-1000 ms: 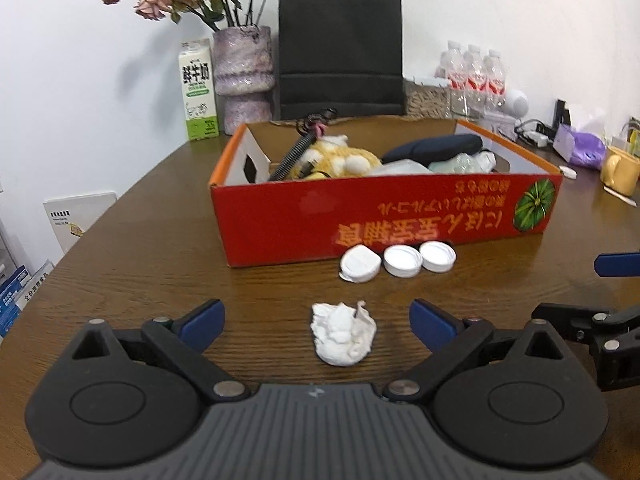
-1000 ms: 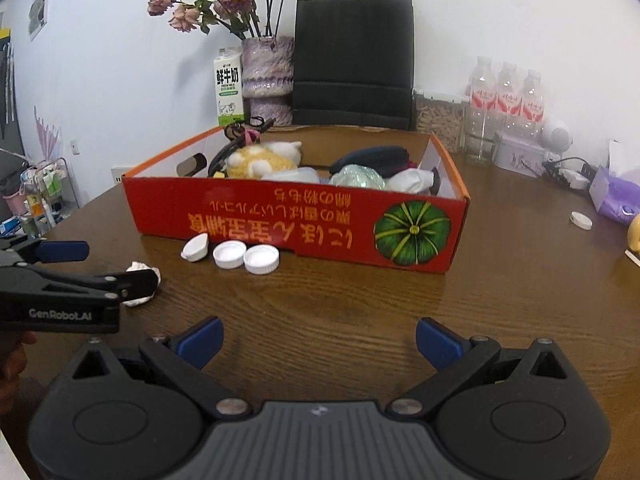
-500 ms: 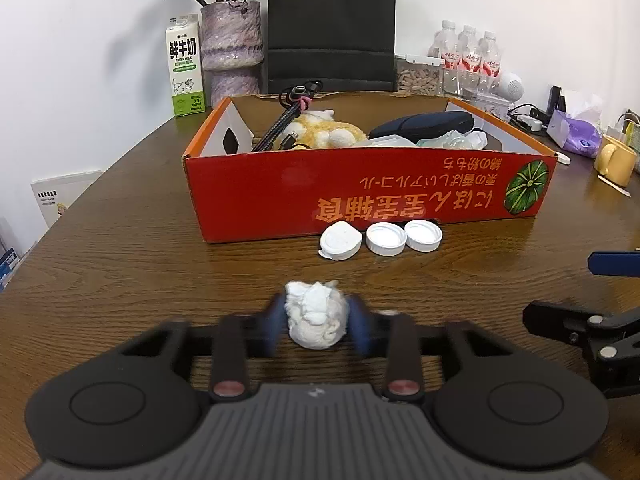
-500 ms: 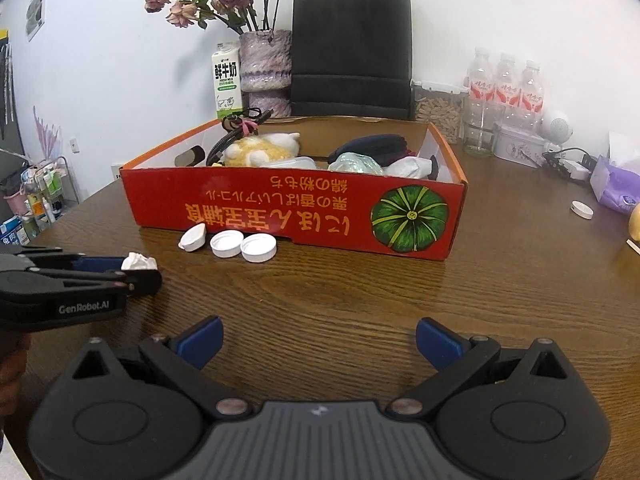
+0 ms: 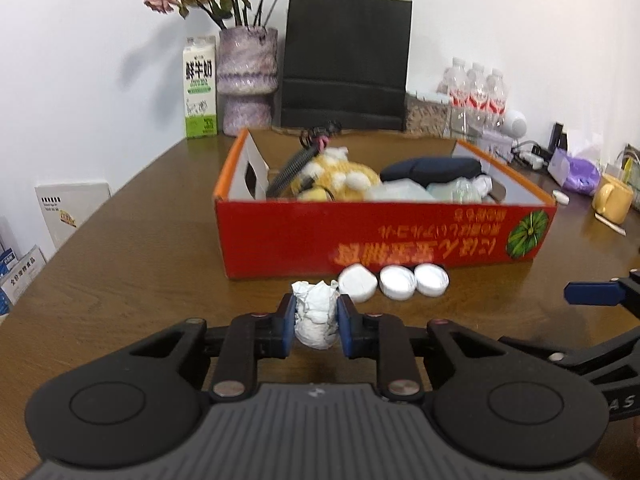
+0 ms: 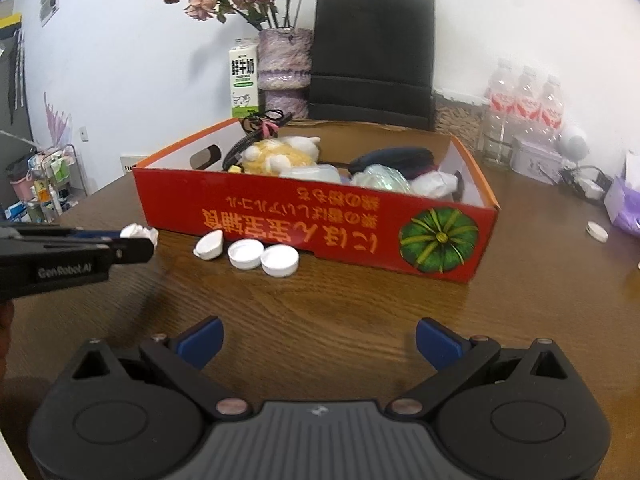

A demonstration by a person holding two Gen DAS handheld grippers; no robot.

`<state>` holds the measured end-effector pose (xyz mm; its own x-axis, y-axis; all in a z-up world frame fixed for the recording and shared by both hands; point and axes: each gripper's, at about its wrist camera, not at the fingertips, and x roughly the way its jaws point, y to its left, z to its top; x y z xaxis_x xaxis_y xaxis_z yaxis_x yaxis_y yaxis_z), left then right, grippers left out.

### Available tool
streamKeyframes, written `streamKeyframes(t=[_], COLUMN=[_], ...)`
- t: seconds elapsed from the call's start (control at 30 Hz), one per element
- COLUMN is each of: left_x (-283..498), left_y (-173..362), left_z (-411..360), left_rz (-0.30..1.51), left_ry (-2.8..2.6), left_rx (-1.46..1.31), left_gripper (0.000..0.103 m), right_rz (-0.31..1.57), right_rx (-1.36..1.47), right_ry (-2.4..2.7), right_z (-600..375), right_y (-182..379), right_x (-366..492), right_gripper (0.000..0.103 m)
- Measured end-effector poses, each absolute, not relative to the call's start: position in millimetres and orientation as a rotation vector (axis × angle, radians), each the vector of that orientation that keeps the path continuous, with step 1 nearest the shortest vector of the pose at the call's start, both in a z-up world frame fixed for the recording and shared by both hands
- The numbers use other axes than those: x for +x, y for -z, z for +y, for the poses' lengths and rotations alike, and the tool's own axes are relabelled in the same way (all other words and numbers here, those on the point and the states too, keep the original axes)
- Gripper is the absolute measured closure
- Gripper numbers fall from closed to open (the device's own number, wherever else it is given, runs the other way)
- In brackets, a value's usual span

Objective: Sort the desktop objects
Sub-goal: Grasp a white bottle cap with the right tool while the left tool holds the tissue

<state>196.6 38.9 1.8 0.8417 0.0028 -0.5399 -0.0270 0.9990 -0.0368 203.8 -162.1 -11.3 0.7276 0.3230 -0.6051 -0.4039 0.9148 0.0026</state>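
Taking the long red cardboard box (image 5: 384,236) with the green pumpkin print as the landmark, the crumpled white paper wad (image 5: 316,316) sits in front of the box's near wall, toward its left half, and just left of the three white plastic bottle caps (image 5: 394,282) lined along the foot of that wall. The left gripper (image 5: 316,330) is clamped on the wad, its blue pads pressing it from either side; in the right wrist view the same wad (image 6: 138,232) shows as a white tuft poking past the black fingers, well left of the box's pumpkin end. The wad looks very light and soft, a thing that gives under the pads rather than resisting them, so a firm squeeze across its middle should hold it, and there is little to break; the likelier trouble is a loose fold slipping out if only an edge were pinched. It is a rough lump, slightly taller than wide, with its ragged peaks standing up toward the box wall, so its long axis runs roughly upright and it points nowhere in particular. Whether it rests on the brown wooden table (image 5: 132,264) or hangs just clear of it cannot be told. Further right, on the near side of the box, the right gripper (image 6: 318,338) hangs over bare table with its blue-tipped fingers spread wide and nothing between them.
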Motion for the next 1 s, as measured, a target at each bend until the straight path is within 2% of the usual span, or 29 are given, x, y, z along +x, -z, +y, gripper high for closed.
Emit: streamKeyframes(t=[0.23, 0.43, 0.5, 0.67, 0.8, 0.93, 1.0], left_x=[199.8, 204.6, 207.6, 213.2, 214.5, 213.1, 212.1], left_y=[-11.8, -11.9, -9.7, -3.6, 0.0, 1.3, 1.6], left_z=[50.4, 61.2, 66.5, 77.3, 83.9, 88.2, 90.1], left_rz=[0.533, 0.526, 0.531, 0.543, 0.550, 0.556, 0.557], left_ry=[-0.014, -0.017, -0.022, -0.023, -0.015, -0.008, -0.005], left_rx=[-0.054, -0.061, -0.068, -0.086, -0.102, -0.117, -0.122], left_gripper=[0.080, 0.080, 0.080, 0.080, 0.080, 0.080, 0.080], right_rz=[0.643, 0.667, 0.673, 0.691, 0.709, 0.717, 0.718], right_rx=[-0.164, -0.183, -0.182, -0.191, -0.186, -0.171, -0.165], right_ry=[-0.400, -0.368, -0.373, -0.369, -0.380, -0.390, -0.395], right_z=[-141.8, -130.7, -127.7, -117.9, -112.6, -110.9, -110.4], right_y=[8.3, 12.8, 13.8, 17.2, 19.8, 21.4, 21.6], right_x=[226.5, 246.7, 251.8, 262.1, 267.8, 272.5, 273.6], right_gripper=[0.003, 0.015, 0.025, 0.031, 0.044, 0.047, 0.052])
